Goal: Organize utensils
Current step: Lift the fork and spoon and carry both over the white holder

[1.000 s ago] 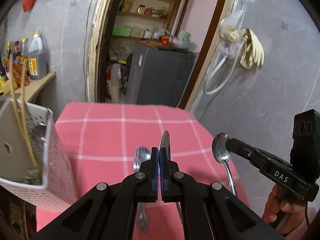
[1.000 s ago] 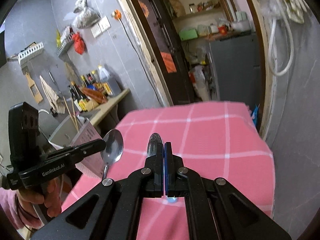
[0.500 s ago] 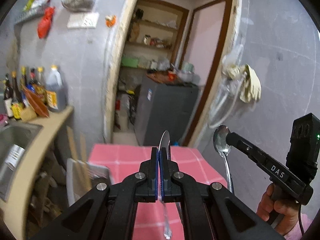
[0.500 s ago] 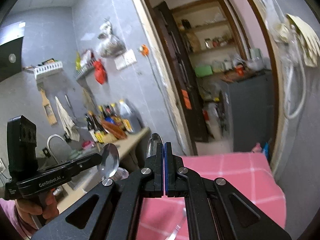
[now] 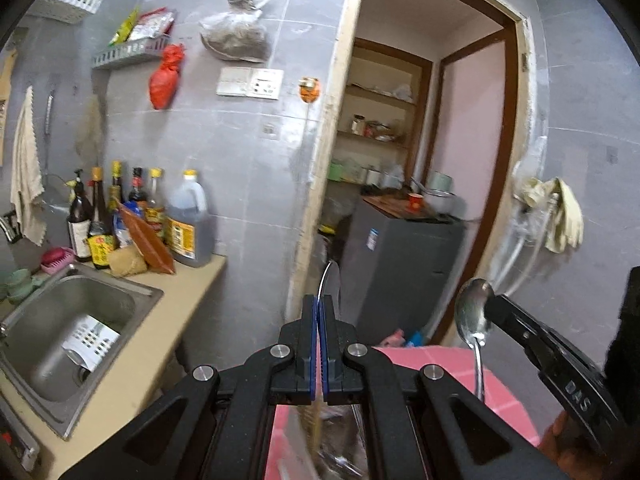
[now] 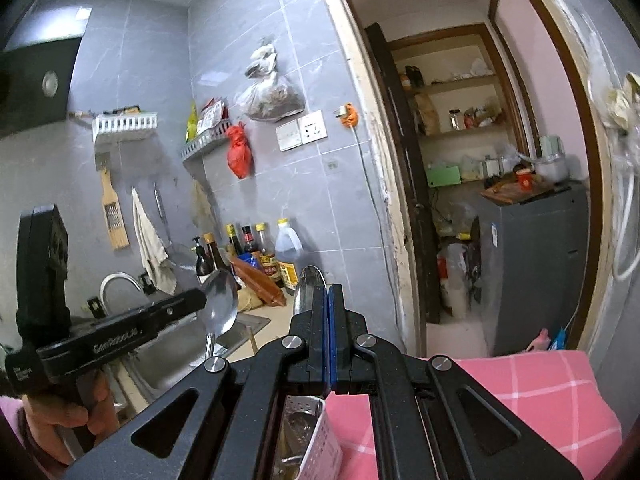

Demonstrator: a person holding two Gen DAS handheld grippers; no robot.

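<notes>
My left gripper [image 5: 319, 308] is shut on a metal spoon [image 5: 331, 280] that I see edge-on, its bowl standing above the pads. In the right wrist view the same left gripper [image 6: 199, 303] holds this spoon [image 6: 219, 305] over the sink side. My right gripper [image 6: 328, 300] is shut on a second spoon [image 6: 307, 285], bowl up; the left wrist view shows that right gripper [image 5: 493, 309] and its spoon [image 5: 472, 312] at the right. Both are held in the air, side by side. A white perforated utensil holder [image 6: 326, 436] stands below my right gripper on the pink checked tablecloth [image 6: 540, 392].
A steel sink [image 5: 60, 328] is set in a beige counter at the left, with several sauce bottles [image 5: 140, 208] behind it. Grey tiled wall ahead. An open doorway leads to a grey cabinet [image 5: 400, 264] and shelves. A person's hand [image 6: 60, 412] grips the left handle.
Both grippers have risen and tipped upward with their spoons still held. The view has swung from the pink table to the wall, counter and sink. The holder now lies beneath the grippers.
</notes>
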